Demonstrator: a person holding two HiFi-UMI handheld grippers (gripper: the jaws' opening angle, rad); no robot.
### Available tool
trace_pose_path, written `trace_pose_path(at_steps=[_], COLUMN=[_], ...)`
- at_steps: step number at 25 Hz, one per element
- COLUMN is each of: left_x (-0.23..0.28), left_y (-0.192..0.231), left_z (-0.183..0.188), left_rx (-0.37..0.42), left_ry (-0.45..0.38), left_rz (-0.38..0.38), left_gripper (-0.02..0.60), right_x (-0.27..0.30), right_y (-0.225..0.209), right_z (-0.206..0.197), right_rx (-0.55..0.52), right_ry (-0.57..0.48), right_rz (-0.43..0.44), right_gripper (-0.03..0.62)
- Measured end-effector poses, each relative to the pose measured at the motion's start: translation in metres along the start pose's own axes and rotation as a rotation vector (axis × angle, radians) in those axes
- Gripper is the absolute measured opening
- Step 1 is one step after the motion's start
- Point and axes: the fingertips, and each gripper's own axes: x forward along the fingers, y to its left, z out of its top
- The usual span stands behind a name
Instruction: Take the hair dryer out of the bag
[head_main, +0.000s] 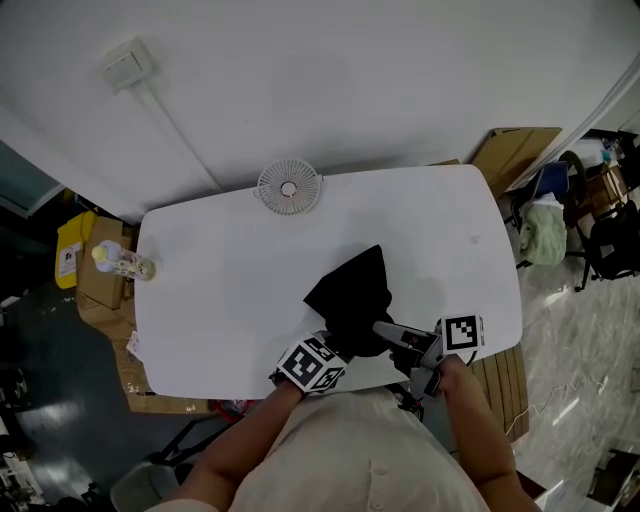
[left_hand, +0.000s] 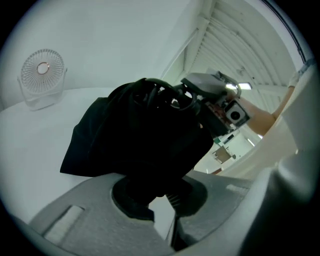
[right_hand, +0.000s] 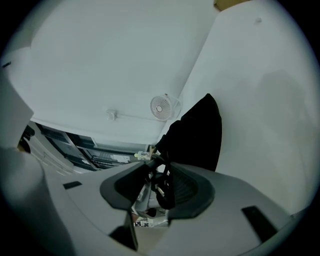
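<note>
Broadly, room: a plain white wall (head_main: 350, 90) runs behind the counter, with clutter along both sides.
Floor: dark blue-grey (head_main: 40, 340) on the left, pale glossy tiles (head_main: 570, 330) on the right.
Counter: white, round-cornered (head_main: 220, 300), pushed against the wall and mostly bare.
Side clutter: flattened cardboard (head_main: 515, 150) leans by the far right corner; black chairs (head_main: 610, 235) stand beyond the right end.
Bag: black cloth (head_main: 352, 290), lying near the counter's front edge, its mouth turned toward the person.
Hair dryer: its body does not show. Only black cord loops (left_hand: 165, 97) stick out at the bag's mouth.
Left hand-held gripper (left_hand: 160, 200): clenched on a fold of the bag's near end, jaws almost together with the cloth pinched between them.
Right hand-held gripper (right_hand: 160, 192): at the bag's mouth, jaws half apart and grasping the cord loops.
Fan: small, white, round-grilled (head_main: 289, 186), upright at the back edge by the wall.
Bottle: small, clear, yellow-capped (head_main: 125, 263), at the counter's left edge.
Wall socket: white box (head_main: 126, 65), high on the left.
</note>
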Motion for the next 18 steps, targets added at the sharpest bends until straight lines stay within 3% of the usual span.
trace_pose_path(at_steps=[5, 8, 12, 18], left_x=[-0.005, -0.008, -0.011, -0.022], left_y=[0.008, 0.013, 0.009, -0.001], left_z=[-0.013, -0.015, 0.003, 0.018], left_rx=[0.150, 0.198, 0.129, 0.166], left_ry=[0.120, 0.155, 0.017, -0.083], left_rz=[0.022, 0.044, 0.008, -0.013], left_gripper=[0.037, 0.035, 0.034, 0.034], right_x=[0.008, 0.011, 0.009, 0.008], right_y=[0.007, 0.008, 0.007, -0.010], right_z=[0.004, 0.001, -0.003, -0.026], right_rx=[0.113, 0.113, -0.025, -0.209], right_ry=[-0.015, 0.001, 0.029, 0.127], right_rz=[0.071, 0.079, 0.030, -0.137], right_gripper=[0.155, 0.152, 0.167, 0.172])
